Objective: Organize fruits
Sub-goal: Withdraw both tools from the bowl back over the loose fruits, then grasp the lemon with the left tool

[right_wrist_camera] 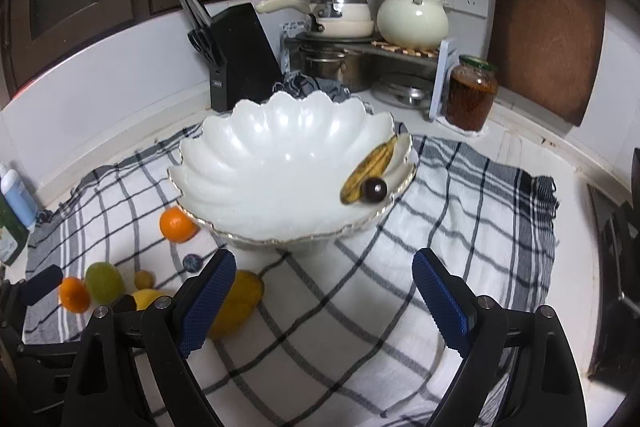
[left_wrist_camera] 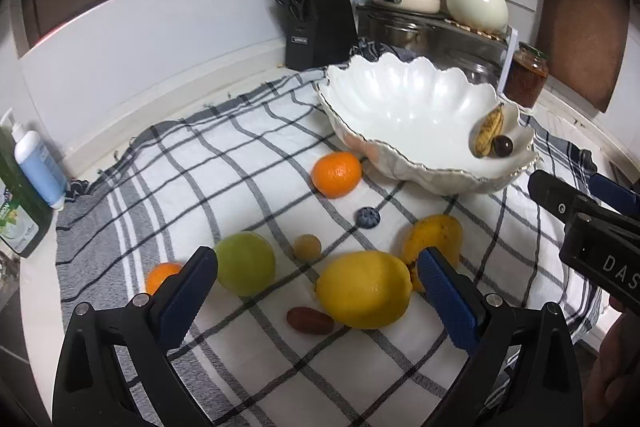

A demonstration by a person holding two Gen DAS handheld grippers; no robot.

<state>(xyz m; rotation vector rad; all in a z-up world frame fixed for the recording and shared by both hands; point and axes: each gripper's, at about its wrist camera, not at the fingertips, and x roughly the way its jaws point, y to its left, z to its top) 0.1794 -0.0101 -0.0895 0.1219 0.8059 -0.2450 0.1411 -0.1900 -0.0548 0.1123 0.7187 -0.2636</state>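
Note:
A white scalloped bowl (left_wrist_camera: 400, 115) (right_wrist_camera: 280, 155) stands on a checked cloth and holds a small banana (left_wrist_camera: 489, 131) (right_wrist_camera: 370, 167) and a dark plum (left_wrist_camera: 503, 145) (right_wrist_camera: 374, 189). On the cloth lie a lemon (left_wrist_camera: 364, 289), a green fruit (left_wrist_camera: 245, 269), a mango (left_wrist_camera: 434, 241) (right_wrist_camera: 236, 301), an orange (left_wrist_camera: 337, 173) (right_wrist_camera: 177, 224), a small orange (left_wrist_camera: 160, 275), a blueberry (left_wrist_camera: 368, 217), a tan grape (left_wrist_camera: 307, 247) and a red grape (left_wrist_camera: 310, 320). My left gripper (left_wrist_camera: 320, 267) is open over the lemon. My right gripper (right_wrist_camera: 324, 267) is open and empty before the bowl.
A knife block (left_wrist_camera: 320, 15) stands behind the bowl. A rack with pots (right_wrist_camera: 360, 39) and a jar (right_wrist_camera: 472, 95) sit at the back right. Soap bottles (left_wrist_camera: 28, 179) stand at the left edge. A cutting board (right_wrist_camera: 548, 23) leans on the wall.

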